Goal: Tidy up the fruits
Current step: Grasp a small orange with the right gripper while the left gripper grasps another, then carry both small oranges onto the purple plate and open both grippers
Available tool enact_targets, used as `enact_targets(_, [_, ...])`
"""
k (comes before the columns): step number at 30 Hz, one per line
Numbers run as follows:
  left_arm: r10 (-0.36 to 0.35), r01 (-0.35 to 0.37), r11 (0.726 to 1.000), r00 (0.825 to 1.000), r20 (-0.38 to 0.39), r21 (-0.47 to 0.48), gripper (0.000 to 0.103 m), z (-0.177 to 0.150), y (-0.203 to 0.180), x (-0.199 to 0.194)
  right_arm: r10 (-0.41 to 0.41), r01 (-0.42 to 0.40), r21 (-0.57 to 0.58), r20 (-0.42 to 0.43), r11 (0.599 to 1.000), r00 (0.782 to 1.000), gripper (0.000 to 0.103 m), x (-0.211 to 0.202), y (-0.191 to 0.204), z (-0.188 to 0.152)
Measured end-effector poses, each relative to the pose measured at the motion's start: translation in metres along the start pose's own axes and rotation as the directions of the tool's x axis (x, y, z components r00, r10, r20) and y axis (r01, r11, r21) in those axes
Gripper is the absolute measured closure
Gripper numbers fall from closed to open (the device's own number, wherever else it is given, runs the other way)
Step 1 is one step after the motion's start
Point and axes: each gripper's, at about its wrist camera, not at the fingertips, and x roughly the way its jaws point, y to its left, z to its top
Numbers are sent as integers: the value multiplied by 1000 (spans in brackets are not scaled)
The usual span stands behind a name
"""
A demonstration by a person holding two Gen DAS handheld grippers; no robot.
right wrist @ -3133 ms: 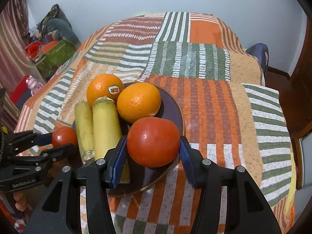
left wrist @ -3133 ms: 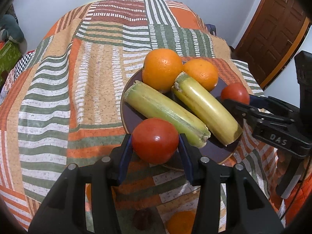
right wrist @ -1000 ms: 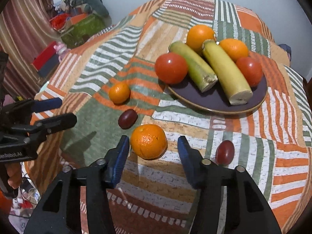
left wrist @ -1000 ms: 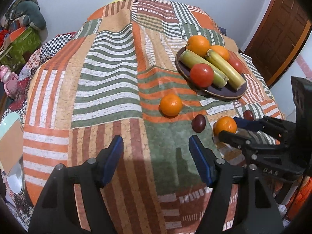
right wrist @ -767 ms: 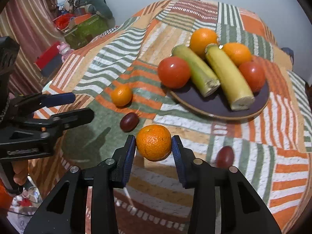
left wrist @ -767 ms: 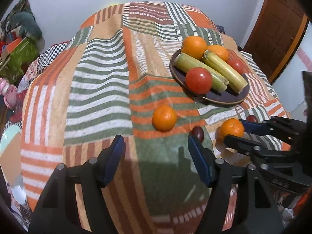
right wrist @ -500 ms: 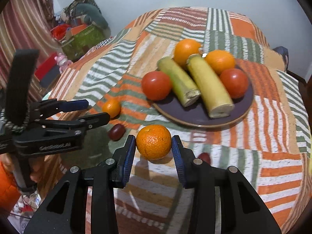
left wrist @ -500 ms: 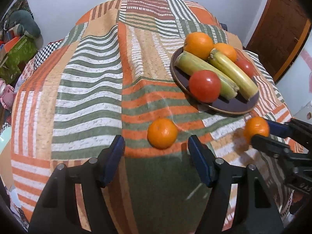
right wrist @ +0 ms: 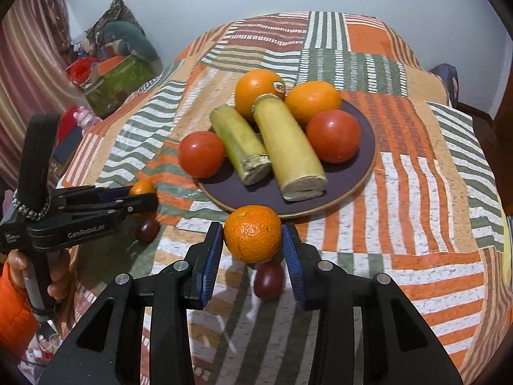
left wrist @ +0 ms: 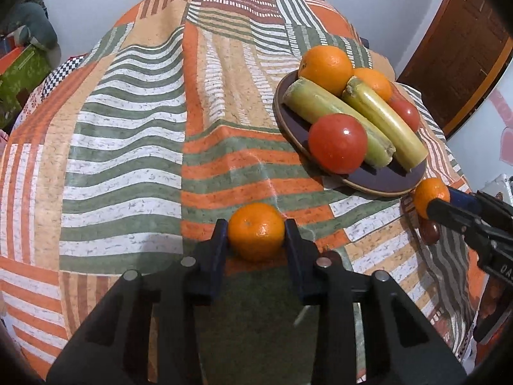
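Note:
A dark plate [left wrist: 378, 183] [right wrist: 365, 154] holds two oranges, two tomatoes and two yellow-green stalks. My left gripper [left wrist: 256, 240] is shut on a small mandarin [left wrist: 256, 231] that rests on the patchwork cloth, left of the plate. It also shows in the right wrist view [right wrist: 142, 187]. My right gripper [right wrist: 253, 240] is shut on another mandarin [right wrist: 252, 233] and holds it above the cloth at the plate's near rim; it shows in the left wrist view [left wrist: 431, 196] too. Two dark plums [right wrist: 268, 279] [right wrist: 147, 229] lie on the cloth.
The striped patchwork cloth [left wrist: 128, 128] covers the whole round table. A brown door [left wrist: 455, 51] stands at the right. Boxes and soft things [right wrist: 112, 64] are piled on the floor to the left of the table.
My left gripper has moved forward and closed on the small mandarin. My right gripper has lifted its mandarin and carried it toward the plate.

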Motion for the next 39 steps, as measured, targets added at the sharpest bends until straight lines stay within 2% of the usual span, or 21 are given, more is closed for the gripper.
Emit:
enact_targets(9, [20, -24, 999, 996, 86, 43, 68, 10, -19, -33, -24, 23, 32, 45, 999, 999, 68, -15, -18, 8])
enact_targets(19, [-18, 5, 997, 986, 167, 83, 68, 43, -53, -55, -53, 49, 39, 106, 998, 993, 68, -32, -37, 26])
enact_targets(24, [-43, 28, 995, 985, 170, 92, 68, 60, -67, -46, -72, 69, 31, 121, 997, 990, 68, -31, -45, 33])
enact_targets(31, [-62, 47, 993, 988, 140, 110, 68, 75, -85, -18, -73, 70, 36, 80, 997, 994, 68, -12, -57, 32])
enact_targets(39, [-45, 35, 994, 994, 99, 108, 68, 87, -89, 14, -59, 59, 13, 53, 998, 997, 68, 1, -56, 32])
